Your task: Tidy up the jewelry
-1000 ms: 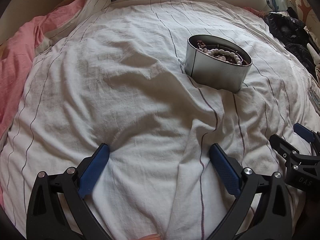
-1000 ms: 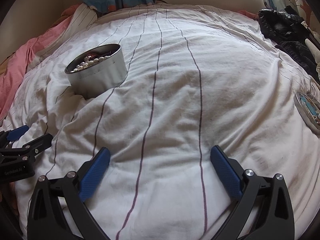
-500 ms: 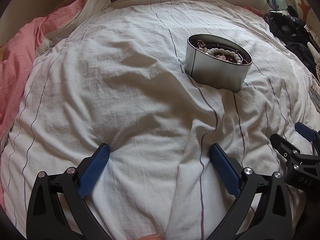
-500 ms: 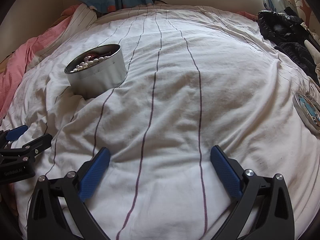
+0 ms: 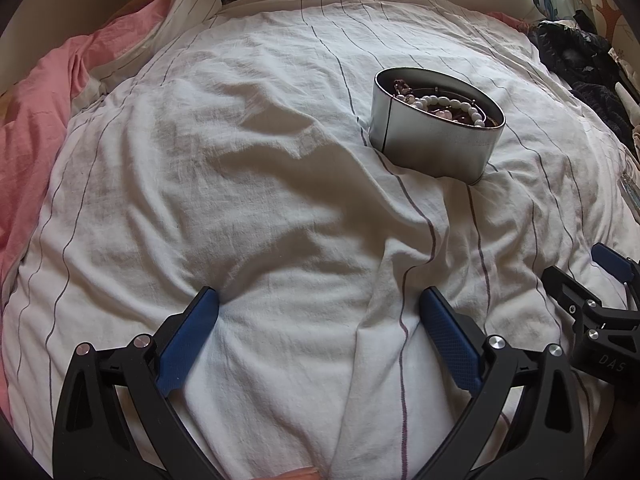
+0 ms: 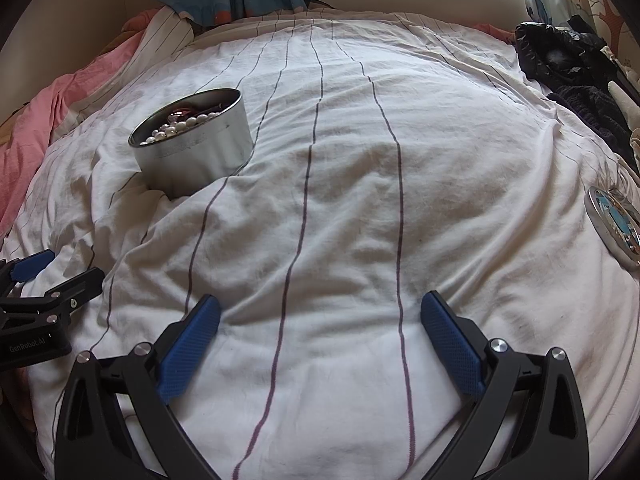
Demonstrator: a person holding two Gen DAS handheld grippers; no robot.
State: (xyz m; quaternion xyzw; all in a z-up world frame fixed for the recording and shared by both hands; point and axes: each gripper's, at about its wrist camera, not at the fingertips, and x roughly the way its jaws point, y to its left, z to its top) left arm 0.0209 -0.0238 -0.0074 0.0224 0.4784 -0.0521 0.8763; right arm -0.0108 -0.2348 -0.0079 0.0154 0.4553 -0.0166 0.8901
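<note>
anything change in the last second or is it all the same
Nothing visibly changed. The round metal tin of jewelry, with the pearl bead strand on top, sits in the same spot on the striped bedsheet, the tin lid lies where it was, and both the left hand-held gripper and right hand-held gripper stay open and empty.

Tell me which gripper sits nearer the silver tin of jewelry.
Left, narrowly. The left gripper has the tin ahead and slightly right; the right gripper sees it farther off to the left, across the sheet.
</note>
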